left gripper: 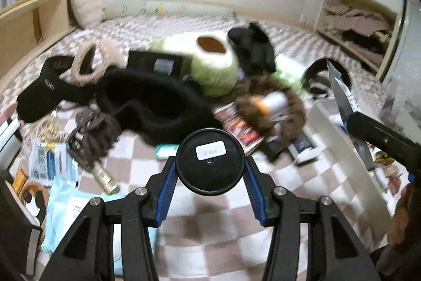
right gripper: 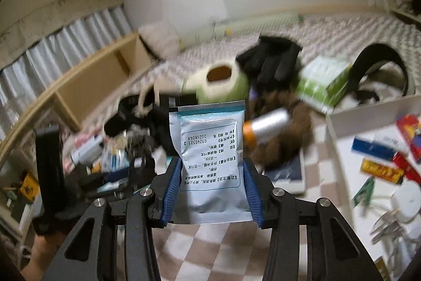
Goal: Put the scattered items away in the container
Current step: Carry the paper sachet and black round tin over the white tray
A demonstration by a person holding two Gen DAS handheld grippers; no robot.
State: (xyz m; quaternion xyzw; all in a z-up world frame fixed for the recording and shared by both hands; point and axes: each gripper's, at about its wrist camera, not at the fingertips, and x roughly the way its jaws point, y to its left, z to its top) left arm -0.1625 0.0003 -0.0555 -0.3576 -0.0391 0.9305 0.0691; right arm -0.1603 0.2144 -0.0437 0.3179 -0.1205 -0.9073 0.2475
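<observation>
The left gripper [left gripper: 210, 171] clamps a round black jar with a white label [left gripper: 209, 161]; the right gripper [right gripper: 212, 186] pinches a pale blue printed sachet [right gripper: 210, 157]. The white open container [right gripper: 342, 149], right of the sachet, is cut off, its contents blurred.

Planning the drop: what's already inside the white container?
White container holds small red, blue and yellow packets, a round white item and metal tools. Its near corner is out of view.
</observation>
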